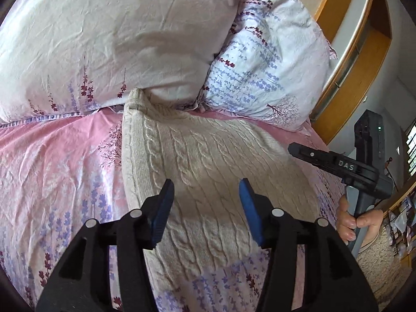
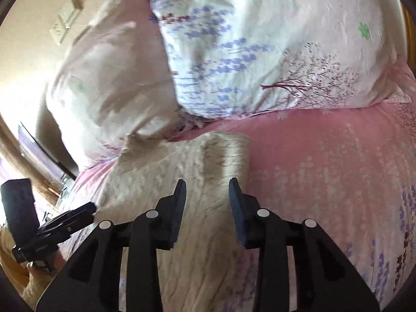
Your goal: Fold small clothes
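Note:
A cream cable-knit sweater lies folded into a long band on the pink floral bedsheet. Its far end touches the pillows. My left gripper is open and empty, with its jaws spread just above the sweater's near half. My right gripper is open and empty over the same sweater, near its ribbed edge. The right gripper also shows at the right of the left wrist view, held by a hand. The left gripper shows at the lower left of the right wrist view.
Two floral pillows lean at the head of the bed behind the sweater. A wooden headboard and shelf stand at the right. Pink sheet spreads right of the sweater.

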